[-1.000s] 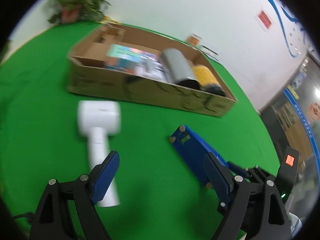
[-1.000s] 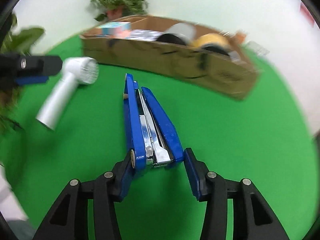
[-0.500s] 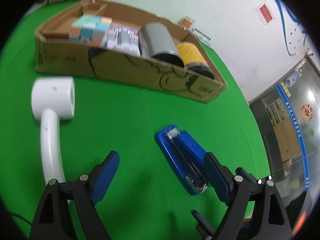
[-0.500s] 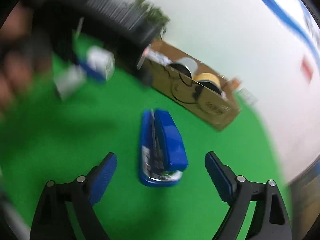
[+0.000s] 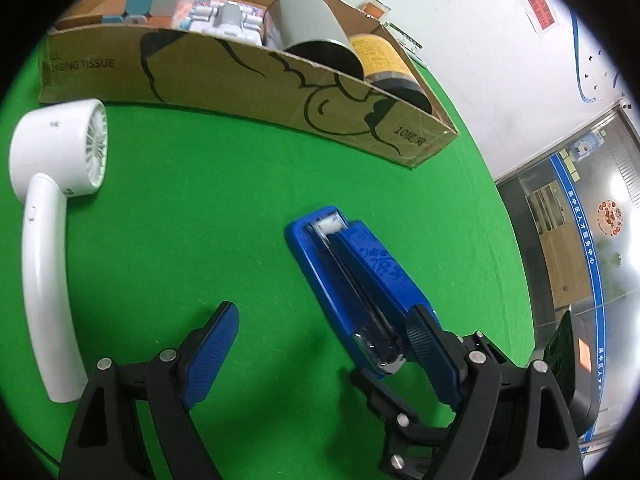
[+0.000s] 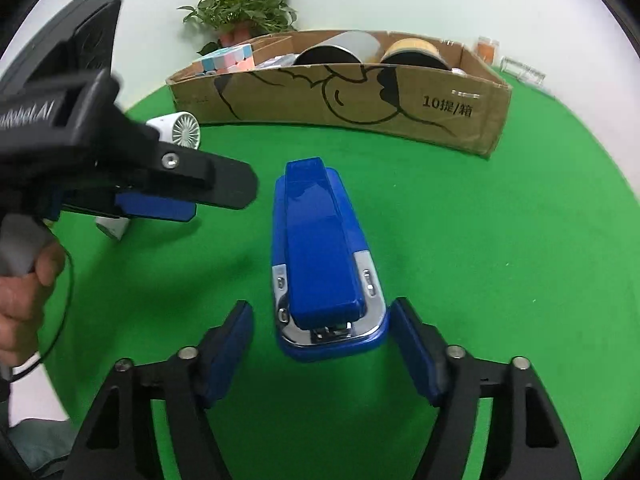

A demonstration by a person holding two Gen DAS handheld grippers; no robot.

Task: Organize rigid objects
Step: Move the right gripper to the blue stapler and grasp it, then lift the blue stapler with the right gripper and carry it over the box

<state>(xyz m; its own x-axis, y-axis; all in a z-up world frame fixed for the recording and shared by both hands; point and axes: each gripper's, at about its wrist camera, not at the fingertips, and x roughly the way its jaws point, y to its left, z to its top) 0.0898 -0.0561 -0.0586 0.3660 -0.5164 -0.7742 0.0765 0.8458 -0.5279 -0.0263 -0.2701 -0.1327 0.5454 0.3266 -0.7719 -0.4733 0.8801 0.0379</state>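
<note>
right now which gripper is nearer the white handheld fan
Left. The left gripper is open beside the white handheld fan; the right gripper straddles the blue stapler, farther off.

**An office-like data-collection room, staged on green cloth**

A green felt-like cloth [image 6: 460, 248] covers the work surface, filling the middle of both views; behind it rises a plain white wall [image 5: 460, 20] with a small red notice [image 5: 541, 11] at upper right of the left wrist view; at the right edge a glass partition [image 5: 580, 240] carries a blue band of Chinese lettering, with wooden shelving behind; a potted plant [image 6: 240, 4] stands at top centre of the right wrist view.
</note>
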